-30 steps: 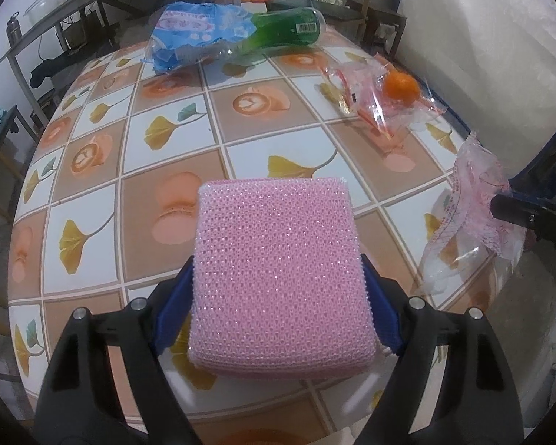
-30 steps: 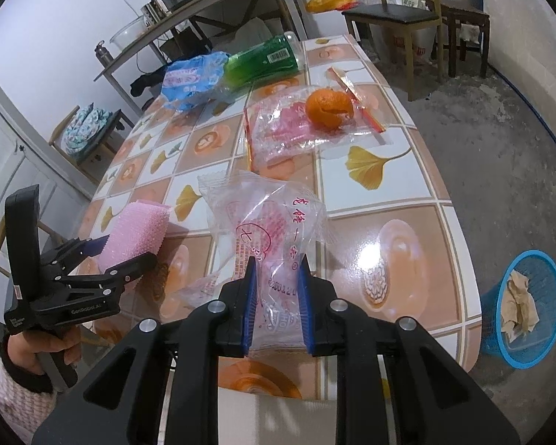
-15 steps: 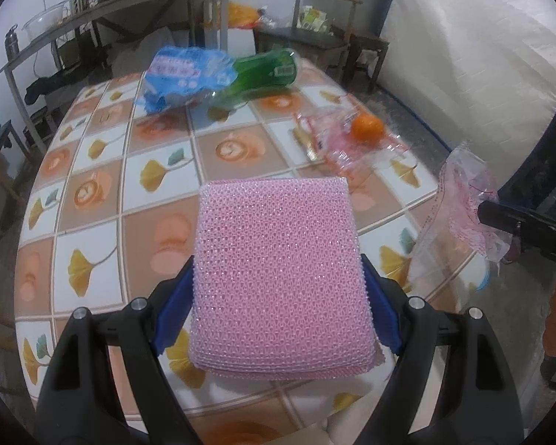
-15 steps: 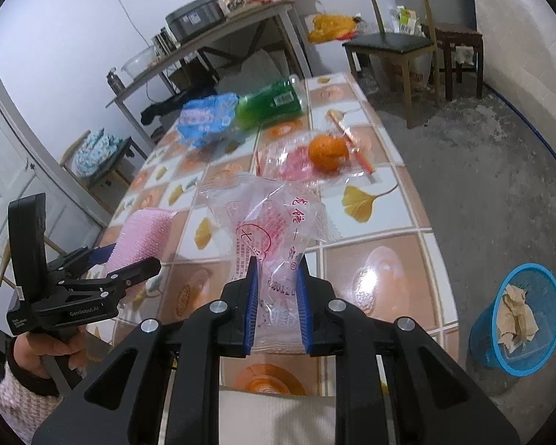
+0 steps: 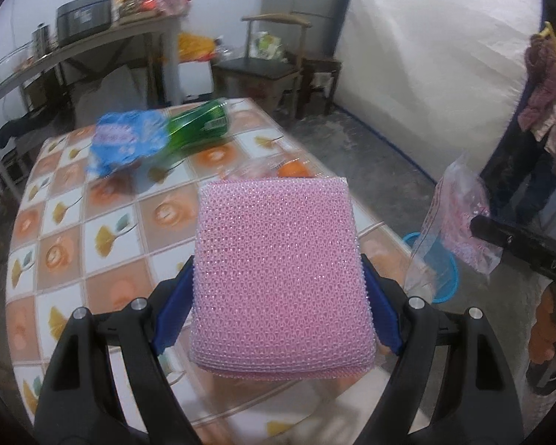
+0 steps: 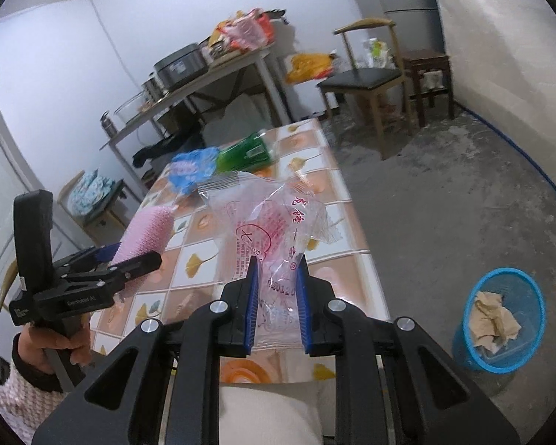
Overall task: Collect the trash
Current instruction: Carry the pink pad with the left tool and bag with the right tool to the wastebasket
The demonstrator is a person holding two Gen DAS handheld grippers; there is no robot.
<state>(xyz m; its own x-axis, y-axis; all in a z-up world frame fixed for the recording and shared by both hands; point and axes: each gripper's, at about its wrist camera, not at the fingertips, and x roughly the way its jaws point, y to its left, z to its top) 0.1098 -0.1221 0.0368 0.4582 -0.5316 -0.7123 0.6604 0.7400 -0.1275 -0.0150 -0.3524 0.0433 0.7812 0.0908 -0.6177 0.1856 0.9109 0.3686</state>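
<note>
My left gripper (image 5: 278,289) is shut on a pink foam net pad (image 5: 278,274), held above the near end of the tiled table (image 5: 70,222). It also shows in the right wrist view (image 6: 144,239). My right gripper (image 6: 277,285) is shut on a clear plastic bag with red print (image 6: 274,230), lifted off the table; the bag shows at the right of the left wrist view (image 5: 459,218). A blue basket (image 6: 500,315) with crumpled paper stands on the floor at the right. On the table lie a blue packet (image 5: 126,141), a green bottle (image 5: 200,122) and an orange in a wrapper (image 5: 289,168).
A wooden chair (image 6: 367,78) and a stool (image 6: 428,74) stand beyond the table. A metal shelf table (image 6: 204,81) with a cooker and bags lines the back wall. A person's legs (image 5: 522,148) are at the right. Concrete floor lies right of the table.
Both grippers have risen and tilted up with their loads; the table has dropped lower in both views and more of the room shows. The basket now sits closer in the right wrist view.
</note>
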